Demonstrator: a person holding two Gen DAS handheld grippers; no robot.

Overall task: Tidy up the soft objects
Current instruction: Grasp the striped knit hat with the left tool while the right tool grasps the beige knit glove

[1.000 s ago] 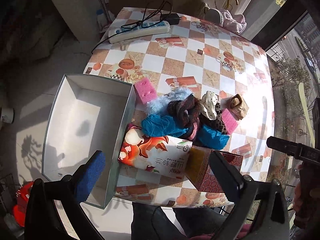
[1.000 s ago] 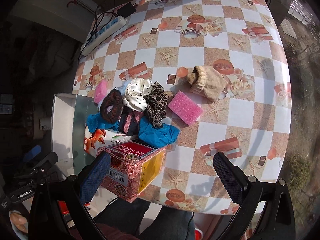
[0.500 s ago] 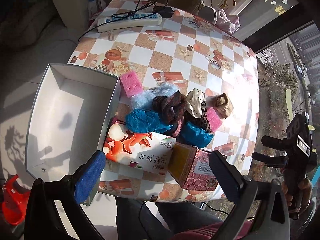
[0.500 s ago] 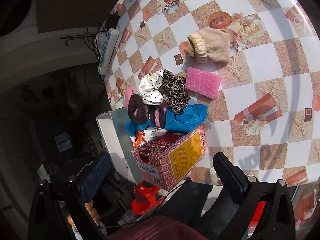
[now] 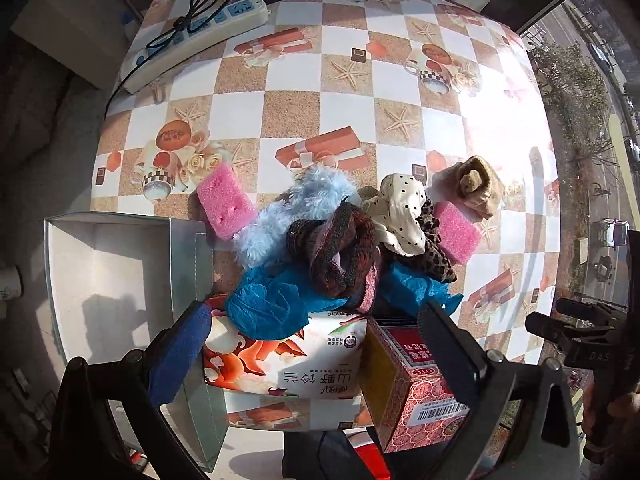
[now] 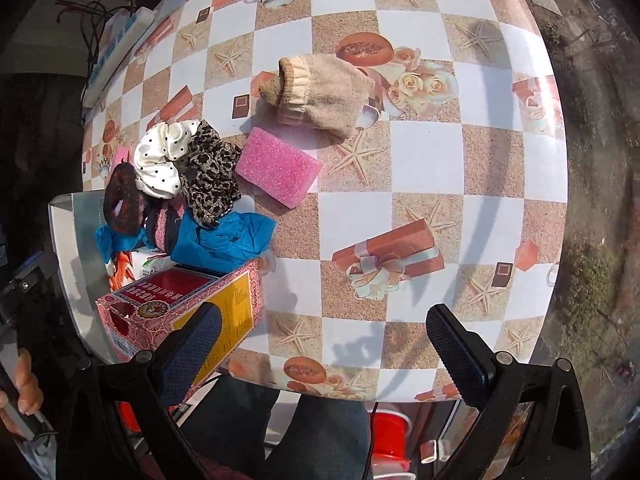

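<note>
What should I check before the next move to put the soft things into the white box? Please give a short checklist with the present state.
1. Open white cardboard box has free room inside: ok.
2. Left gripper open and holding nothing: ok.
3. Right gripper open and holding nothing: ok.
4. Beige knitted sock lies apart from the pile, easy to take: ok.
5. Blue crinkled cloth free of other things: not ok, the dark knitted scrunchie lies on it.
6. More items hidden under the pile: cannot tell.
</note>
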